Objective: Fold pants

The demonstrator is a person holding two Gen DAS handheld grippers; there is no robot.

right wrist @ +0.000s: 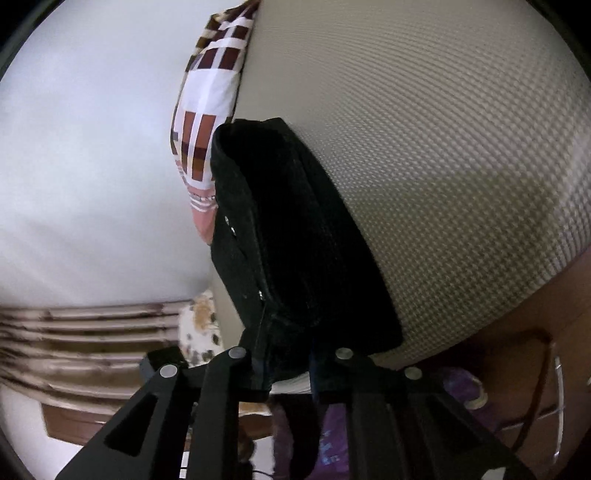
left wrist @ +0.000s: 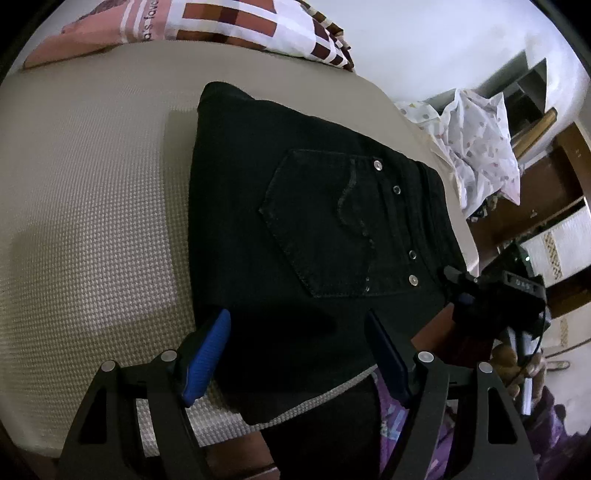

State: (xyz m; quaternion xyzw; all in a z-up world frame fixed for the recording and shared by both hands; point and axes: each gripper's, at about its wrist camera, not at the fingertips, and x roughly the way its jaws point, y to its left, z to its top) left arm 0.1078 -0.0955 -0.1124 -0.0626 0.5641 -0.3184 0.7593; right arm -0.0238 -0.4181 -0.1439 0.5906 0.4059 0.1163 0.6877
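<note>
Judging from the present layout, the chief risk is the fold coming undone. The right gripper [right wrist: 291, 365] has its fingers clenched on the near corner of the black pants [left wrist: 314, 221], at the waistband end, and the stacked denim layers look thick there; should the pinch slip or catch only the upper layer, the bundle may slide apart. A second risk: the pants lie close to the near edge of the bed [left wrist: 92, 221], with one corner overhanging it, so a pull toward the person could drag the stack off.

The left gripper [left wrist: 295, 354] hovers above the near part of the pants, fingers spread wide, grasping nothing; whether the blue pads [left wrist: 207, 354] touch the cloth cannot be told.

Condition of item: black denim, folded into a compact rectangle, back pocket [left wrist: 325, 225] uppermost with metal studs along its edge. It rests on the beige textured bedcover, well short of the patterned pillow [left wrist: 221, 26]. The far fold looks rounded and bulky, not pressed flat.
</note>
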